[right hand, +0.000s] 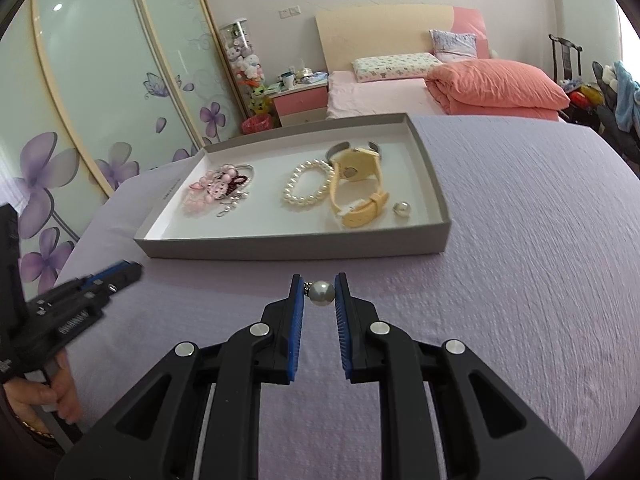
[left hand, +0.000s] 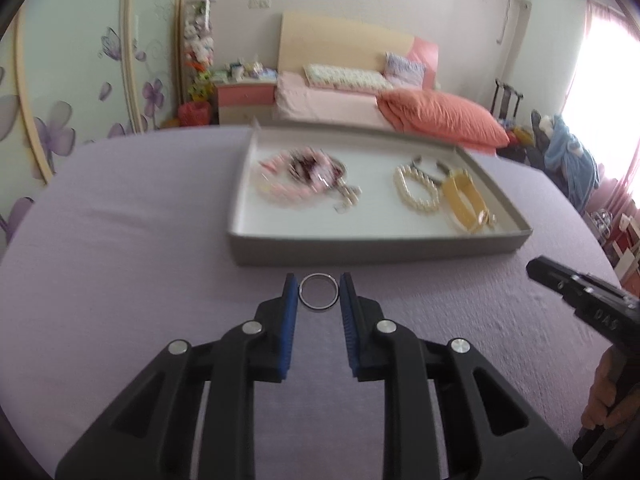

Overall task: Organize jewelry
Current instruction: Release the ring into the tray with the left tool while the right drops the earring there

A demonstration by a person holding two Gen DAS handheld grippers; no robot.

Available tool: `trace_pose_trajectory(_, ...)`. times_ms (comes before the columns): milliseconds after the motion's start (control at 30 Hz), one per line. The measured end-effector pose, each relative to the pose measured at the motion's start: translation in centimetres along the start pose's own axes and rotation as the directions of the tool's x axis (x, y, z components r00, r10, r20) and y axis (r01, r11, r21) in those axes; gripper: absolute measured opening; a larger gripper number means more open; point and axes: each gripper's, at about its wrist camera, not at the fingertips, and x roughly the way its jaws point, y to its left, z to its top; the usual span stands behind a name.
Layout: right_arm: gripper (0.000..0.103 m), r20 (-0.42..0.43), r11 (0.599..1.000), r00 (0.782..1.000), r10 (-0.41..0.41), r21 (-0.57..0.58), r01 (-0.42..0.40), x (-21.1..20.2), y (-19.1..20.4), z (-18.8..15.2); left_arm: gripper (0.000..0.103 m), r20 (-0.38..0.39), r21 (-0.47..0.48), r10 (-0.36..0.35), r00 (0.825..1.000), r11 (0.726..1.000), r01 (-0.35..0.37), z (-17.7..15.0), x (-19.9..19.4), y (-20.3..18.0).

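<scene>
Both jaws loaded, tray in upper frame.
Left gripper [left hand: 319, 292] grips silver ring [left hand: 319, 292]; right gripper [right hand: 320, 292] grips pearl earring [right hand: 322, 292]; grey tray [right hand: 296, 249] beyond.

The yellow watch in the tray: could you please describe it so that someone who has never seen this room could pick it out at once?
On the lilac bedspread lies a shallow grey tray with a white floor. Toward its right end, just right of the white pearl bracelet, lies the yellow watch. It is the only pale yellow piece, a broad buckled strap rather than beads, larger than the small silver-coloured ball beside it.
</scene>
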Motion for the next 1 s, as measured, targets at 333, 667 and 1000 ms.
trace_pose_trajectory(333,0.016,0.03,0.996,1.0,0.002,-0.088,0.0,0.2,3.7,1.0,0.021,0.112,-0.009,-0.023,0.993,1.0,0.024,1.5,-3.1,1.1)
trace_pose_trajectory(667,0.016,0.076,0.995,0.997,-0.026,-0.09,0.033,1.2,3.5,2.9,0.021,0.117,-0.002,-0.054,0.992,0.999,0.054,2.2,-2.5,0.5)
trace_pose_trajectory(1000,0.016,0.117,0.998,0.993,-0.015,-0.051,0.021,5.9,1.9,7.0,0.021,0.146,0.021,-0.07,0.987,0.998,0.067,6.5,0.7,-1.1)
